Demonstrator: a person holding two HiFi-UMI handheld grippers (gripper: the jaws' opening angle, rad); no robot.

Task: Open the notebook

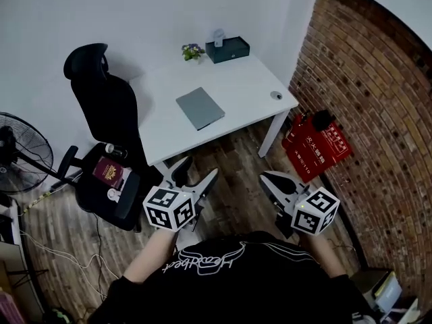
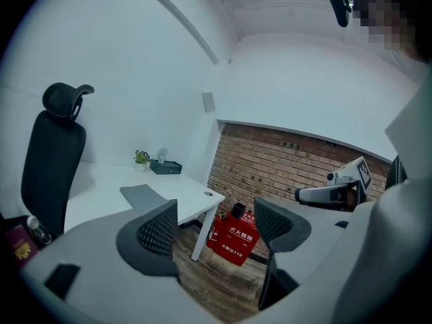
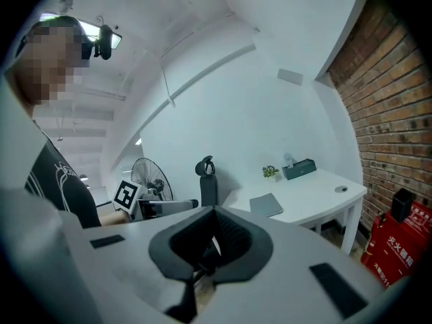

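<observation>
Jaws of the left gripper (image 2: 216, 231) are held apart with nothing between them; only floorboards are seen through the gap; those of the right gripper (image 3: 212, 241) are pressed together on nothing; both grippers are carried low over the wooden floor (image 1: 236, 154), well apart from the worktop (image 1: 250, 86); each bears a cube of black-and-white square markers.

White Chinese characters are printed on the red box (image 1: 316, 145) at 2 o'clock from the grippers, and the digits 119 can be read beneath them in the left gripper view; cursive white lettering is seen on the person's black shirt but cannot be read with certainty.

The notebook (image 1: 200, 108), a flat grey rectangle with a plain matt cover, lies closed on the smooth white worktop at 12 o'clock; at the far edge a dark box (image 1: 227, 48) and a small plant (image 1: 192, 50) are set side by side; a round grommet (image 1: 276, 95) is let into the right corner.

A black mesh chair (image 1: 101, 113) is placed at 10 o'clock, a maroon booklet (image 1: 108, 172) resting on its seat; a fan (image 1: 20, 157) is seen at 9 o'clock; rough red brick wall (image 1: 364, 79) closes the right side.
</observation>
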